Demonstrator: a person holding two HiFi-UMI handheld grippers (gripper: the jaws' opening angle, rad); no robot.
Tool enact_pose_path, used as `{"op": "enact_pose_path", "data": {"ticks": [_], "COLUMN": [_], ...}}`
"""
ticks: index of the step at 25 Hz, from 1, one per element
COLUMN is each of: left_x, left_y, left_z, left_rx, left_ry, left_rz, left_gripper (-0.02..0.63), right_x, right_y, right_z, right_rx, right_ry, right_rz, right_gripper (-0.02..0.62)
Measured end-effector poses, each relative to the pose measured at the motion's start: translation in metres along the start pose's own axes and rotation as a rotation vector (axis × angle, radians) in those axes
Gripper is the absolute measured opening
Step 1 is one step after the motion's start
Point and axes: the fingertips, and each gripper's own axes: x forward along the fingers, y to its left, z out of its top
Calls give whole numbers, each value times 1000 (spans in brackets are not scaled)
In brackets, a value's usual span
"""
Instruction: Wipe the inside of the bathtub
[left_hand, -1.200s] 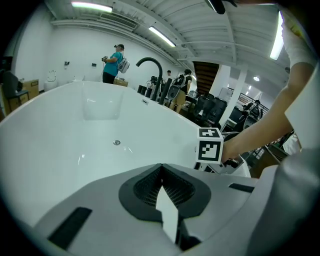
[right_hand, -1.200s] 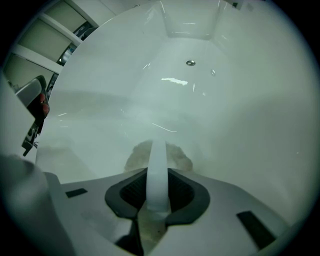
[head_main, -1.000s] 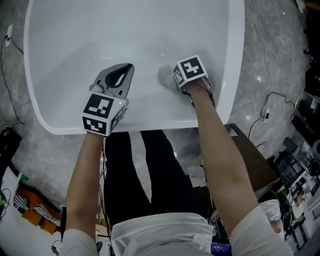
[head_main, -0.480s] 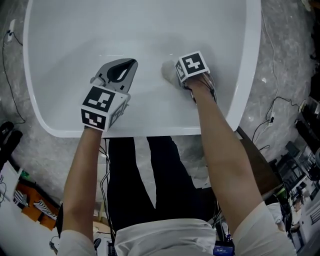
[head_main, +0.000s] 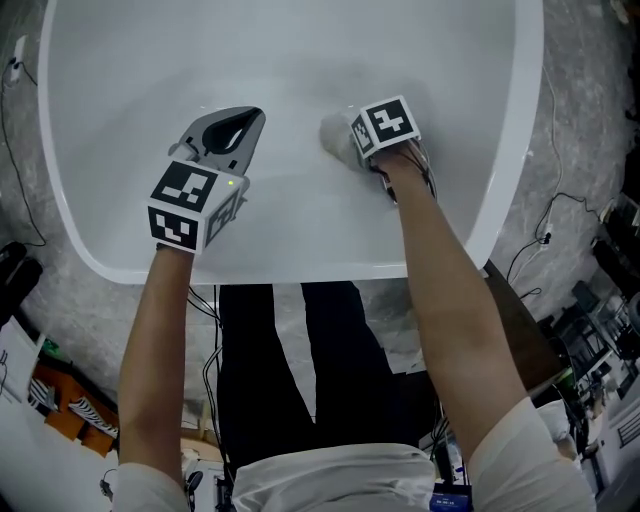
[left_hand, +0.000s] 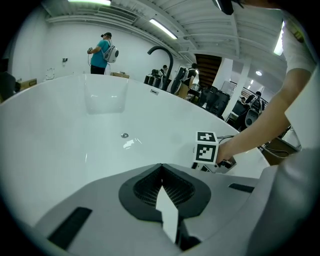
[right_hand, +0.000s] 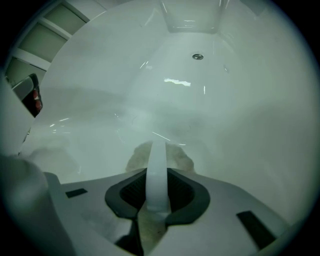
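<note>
The white bathtub (head_main: 300, 268) fills the upper head view. My right gripper (head_main: 352, 140) is down inside it at centre right, shut on a pale cloth (head_main: 332, 135) that presses against the tub's inner wall. In the right gripper view the cloth (right_hand: 181, 158) bulges past the gripper (right_hand: 157, 145), with the drain (right_hand: 198, 56) far ahead. My left gripper (head_main: 250, 118) hovers over the tub's left half, shut with nothing in it. In the left gripper view, that gripper (left_hand: 161, 172) points across the tub (left_hand: 75, 130) at the drain (left_hand: 124, 135), with the right gripper's marker cube (left_hand: 206, 147) to its right.
Grey stone floor with cables (head_main: 545, 235) surrounds the tub. The person's dark trousers (head_main: 260, 350) stand against the near rim. Dark furniture (head_main: 530, 330) and equipment lie at the lower right. A black faucet (left_hand: 162, 55) rises behind the far rim, with people standing beyond it.
The right gripper has slid the cloth leftwards, away from the tub's right wall. The left gripper has drifted slightly left and farther in from the near rim, still shut.
</note>
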Motion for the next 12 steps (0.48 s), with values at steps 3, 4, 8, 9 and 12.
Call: {"op": "enact_pose_path", "data": {"ticks": [3,4,8,9,12], "left_x": [-4,-4,-11,-15,-26], "left_y": [9,11,23,27,39], "left_z": [-5,-6,-14,-17,-25], "left_rx": [2,1,-8,-12,-21], "left_ry": [10,12,17,19,22], "left_rz": [9,12,36,42,57], "left_gripper": [12,12,12,12,12], "right_x": [7,9,16,17,22], "right_y": [11,13,29,35,53], "right_z": [6,8,17,20,27], "right_rx": [-1,0,-13,-17,-25], "right_ry": [-5,-5,-13,-15,-21], "right_rz": [19,27,47,52,70], "right_gripper": [97,97,97,97,97]}}
